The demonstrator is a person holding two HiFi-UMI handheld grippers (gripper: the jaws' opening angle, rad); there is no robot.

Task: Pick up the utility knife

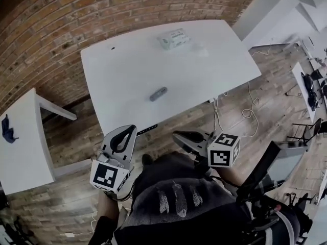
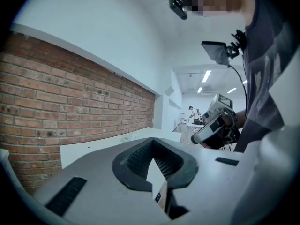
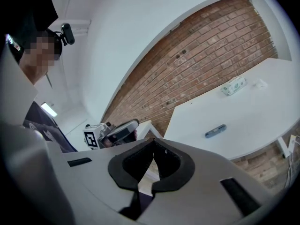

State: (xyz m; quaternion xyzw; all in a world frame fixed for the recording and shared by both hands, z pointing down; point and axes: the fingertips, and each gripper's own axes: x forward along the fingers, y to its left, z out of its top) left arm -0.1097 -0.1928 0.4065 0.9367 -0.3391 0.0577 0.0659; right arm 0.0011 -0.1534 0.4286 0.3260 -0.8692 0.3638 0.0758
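The utility knife (image 1: 158, 93), a small grey-blue bar, lies flat near the middle of the white table (image 1: 127, 70). In the right gripper view the knife (image 3: 215, 131) shows on the table (image 3: 253, 116), well beyond the jaws. Both grippers hang short of the table's near edge, close to the person's body. My left gripper (image 1: 129, 129) is shut and empty; in its own view the jaws (image 2: 153, 145) meet with nothing between them, and the knife is out of sight. My right gripper (image 1: 177, 135) is shut and empty too, its jaws (image 3: 153, 142) closed tip to tip.
A pale green tissue pack (image 1: 173, 38) lies at the table's far side, also seen as the pack (image 3: 233, 85). A second white table (image 1: 20, 142) at the left holds a blue item (image 1: 7, 129). Cables (image 1: 249, 111) trail on the wooden floor. A brick wall (image 1: 76, 14) runs behind.
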